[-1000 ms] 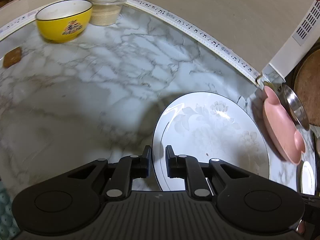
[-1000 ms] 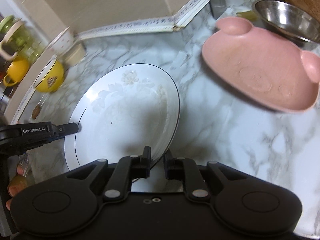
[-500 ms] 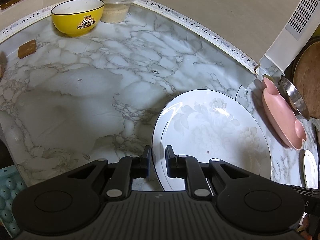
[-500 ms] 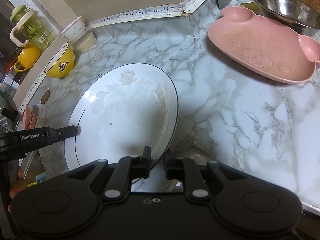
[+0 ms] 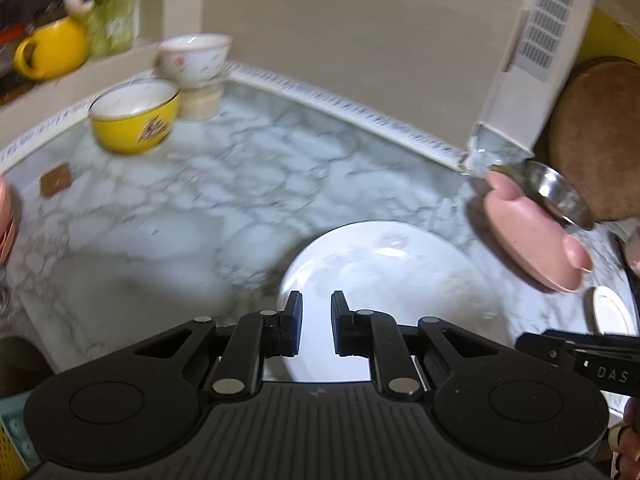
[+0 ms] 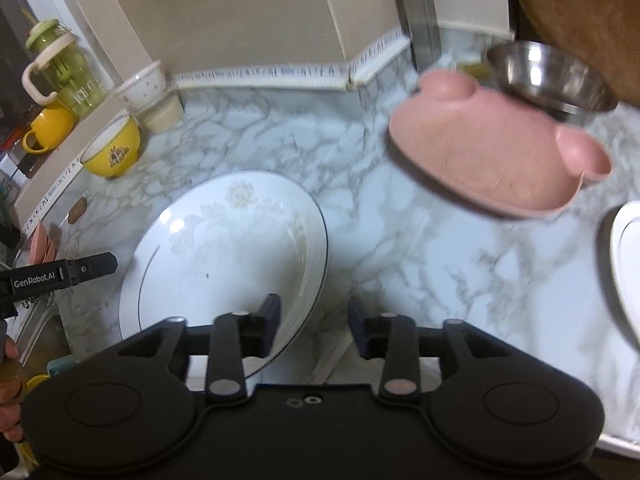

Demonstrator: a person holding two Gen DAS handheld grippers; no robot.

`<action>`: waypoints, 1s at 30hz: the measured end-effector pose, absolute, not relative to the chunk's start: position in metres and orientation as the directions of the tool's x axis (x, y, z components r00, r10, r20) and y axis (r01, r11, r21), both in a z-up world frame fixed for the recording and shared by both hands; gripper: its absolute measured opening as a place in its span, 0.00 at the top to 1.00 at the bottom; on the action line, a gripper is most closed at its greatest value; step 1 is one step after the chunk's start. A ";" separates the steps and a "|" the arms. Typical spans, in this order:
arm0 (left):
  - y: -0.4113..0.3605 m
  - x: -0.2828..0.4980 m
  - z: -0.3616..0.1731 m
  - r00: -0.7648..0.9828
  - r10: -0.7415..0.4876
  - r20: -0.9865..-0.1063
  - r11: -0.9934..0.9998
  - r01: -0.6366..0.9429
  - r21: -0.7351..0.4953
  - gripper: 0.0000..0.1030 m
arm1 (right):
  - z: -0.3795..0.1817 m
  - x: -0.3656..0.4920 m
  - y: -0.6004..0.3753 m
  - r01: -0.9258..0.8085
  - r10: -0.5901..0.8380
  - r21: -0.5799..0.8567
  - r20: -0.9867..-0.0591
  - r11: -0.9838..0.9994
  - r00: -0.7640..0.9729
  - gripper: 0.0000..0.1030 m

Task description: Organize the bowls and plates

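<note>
A large white floral plate point(image 6: 232, 256) lies on the marble counter point(image 6: 400, 248); it also shows in the left wrist view point(image 5: 392, 276). My right gripper point(image 6: 314, 318) is open, its jaws either side of the plate's near right rim, not gripping. My left gripper point(image 5: 316, 322) hovers at the plate's near left edge with a narrow gap between its jaws and nothing in it. A pink bear-shaped plate point(image 6: 492, 164) and a steel bowl point(image 6: 548, 76) sit at the right.
A yellow bowl point(image 5: 134, 116), a white flowered bowl point(image 5: 194, 58) on a beige tub, a yellow mug point(image 5: 50, 52) and a green jug point(image 6: 60, 68) stand at the back left. Another white plate point(image 6: 628, 264) lies at the right edge. A round wooden board point(image 5: 592, 136) leans at the right.
My right gripper has opened and let go of the white plate's rim. The left gripper's jaws have parted a little and it has tilted up. The plate rests on the counter.
</note>
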State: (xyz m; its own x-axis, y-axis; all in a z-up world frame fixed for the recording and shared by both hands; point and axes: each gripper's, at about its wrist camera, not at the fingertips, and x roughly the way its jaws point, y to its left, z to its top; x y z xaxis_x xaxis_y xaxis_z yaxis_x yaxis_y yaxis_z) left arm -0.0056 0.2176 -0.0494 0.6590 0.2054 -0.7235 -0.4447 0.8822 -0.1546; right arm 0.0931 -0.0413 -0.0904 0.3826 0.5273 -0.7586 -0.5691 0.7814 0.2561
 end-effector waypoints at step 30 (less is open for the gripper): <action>0.040 0.069 -0.011 0.806 -0.033 -0.591 0.992 -0.047 -0.120 0.25 | -0.035 0.086 -0.199 -0.381 0.317 0.019 -0.594 0.924 0.740 0.01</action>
State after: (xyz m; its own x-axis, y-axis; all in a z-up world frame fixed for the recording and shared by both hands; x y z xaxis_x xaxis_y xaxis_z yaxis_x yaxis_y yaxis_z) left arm 0.0685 0.0404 -0.0107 0.8059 -0.0334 -0.5911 -0.0469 0.9917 -0.1201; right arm 0.0856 -0.1988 -0.0346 0.7395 0.3172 -0.5937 -0.3815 0.9242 0.0187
